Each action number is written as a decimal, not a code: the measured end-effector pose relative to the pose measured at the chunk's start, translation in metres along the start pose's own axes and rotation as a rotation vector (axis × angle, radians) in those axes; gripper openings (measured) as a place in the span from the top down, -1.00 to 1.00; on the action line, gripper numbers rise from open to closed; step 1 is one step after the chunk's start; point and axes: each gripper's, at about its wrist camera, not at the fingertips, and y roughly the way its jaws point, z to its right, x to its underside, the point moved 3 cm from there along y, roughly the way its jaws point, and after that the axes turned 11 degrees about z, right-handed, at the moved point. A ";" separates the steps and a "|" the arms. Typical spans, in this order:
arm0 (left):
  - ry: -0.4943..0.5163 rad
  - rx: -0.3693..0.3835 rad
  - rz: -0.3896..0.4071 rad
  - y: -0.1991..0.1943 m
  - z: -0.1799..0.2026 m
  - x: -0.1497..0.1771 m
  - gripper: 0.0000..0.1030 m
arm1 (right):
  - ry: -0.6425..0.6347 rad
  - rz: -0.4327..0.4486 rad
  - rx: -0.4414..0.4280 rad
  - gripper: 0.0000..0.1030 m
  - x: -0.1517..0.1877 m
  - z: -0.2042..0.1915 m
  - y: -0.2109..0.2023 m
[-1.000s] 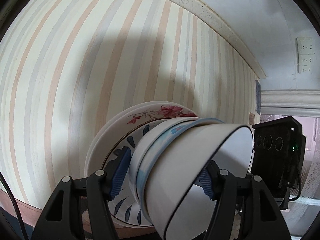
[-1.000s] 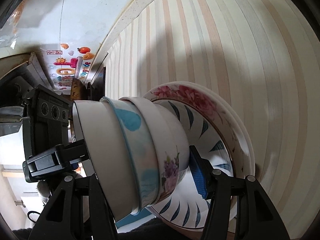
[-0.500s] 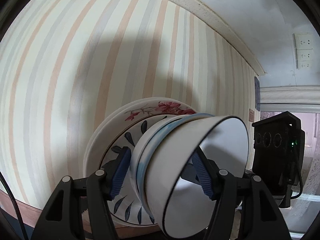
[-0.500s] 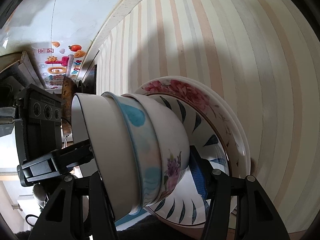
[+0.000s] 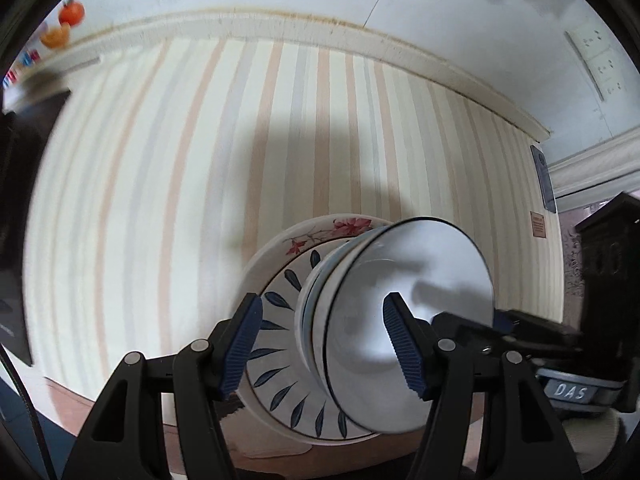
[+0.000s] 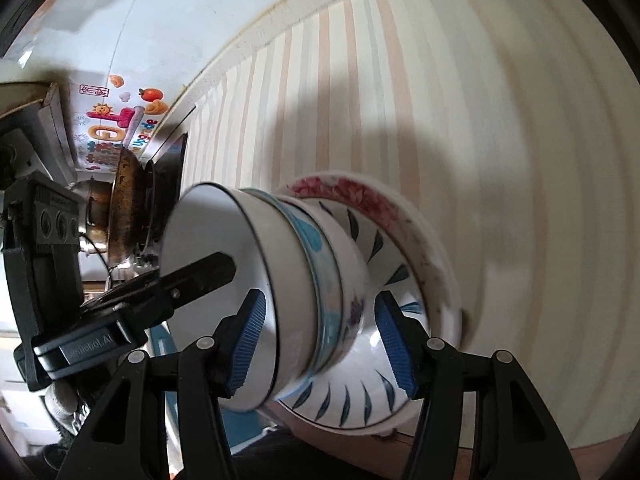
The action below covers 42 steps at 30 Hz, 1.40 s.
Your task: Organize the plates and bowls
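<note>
A stack of dishes is seen on the striped tablecloth of the bench (image 5: 304,128), with both tools at it from opposite sides. At the bottom lies a plate with red flowers (image 5: 344,225) on its rim; on it sits a plate with dark blue leaf marks (image 5: 280,300), and on that three nested bowls: a bowl with a purple flower (image 6: 352,280), a bowl with blue patches (image 6: 320,264) and, uppermost, a white bowl with a thin black rim (image 5: 416,312).

The left tool (image 5: 324,346) is held wide, its blue ribbed pads (image 5: 400,344) set either side of the bowls; whether the stack is pressed cannot be told. The right tool (image 6: 320,346) is likewise spread about the bowls, and contact cannot be made out.

On the opposite tool's body, "DAS" (image 5: 570,392) is read in the left wrist view. A colourful wall sticker (image 6: 116,120) with fruit and lettering, not clearly legible, is seen beside a brown pan (image 6: 124,212) and a steel pot (image 6: 94,216).
</note>
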 end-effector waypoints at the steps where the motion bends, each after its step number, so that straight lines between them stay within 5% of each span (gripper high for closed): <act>1: 0.012 -0.016 0.014 -0.005 0.001 0.000 -0.17 | -0.017 0.013 0.017 -0.18 0.000 -0.002 -0.007; 8: 0.073 -0.076 0.096 -0.046 0.007 0.007 -0.19 | -0.127 0.109 0.130 -0.18 0.011 -0.031 -0.062; 11: 0.099 -0.085 0.136 -0.064 0.009 0.009 -0.24 | -0.168 0.161 0.188 -0.51 0.020 -0.048 -0.082; 12: 0.108 -0.093 0.150 -0.070 0.010 0.010 -0.41 | -0.180 0.184 0.206 -0.61 0.023 -0.054 -0.090; 15: 0.129 -0.110 0.210 -0.091 0.010 0.012 -0.66 | -0.198 0.252 0.275 -0.65 0.032 -0.067 -0.111; 23: 0.115 -0.151 0.324 -0.142 0.008 0.029 -0.67 | -0.246 0.435 0.398 -0.78 0.061 -0.099 -0.169; 31: 0.115 -0.203 0.456 -0.199 0.020 0.067 -0.67 | -0.284 0.540 0.409 -0.81 0.105 -0.124 -0.221; 42: 0.086 -0.242 0.592 -0.295 0.036 0.157 -0.67 | -0.394 0.693 0.386 -0.84 0.215 -0.168 -0.314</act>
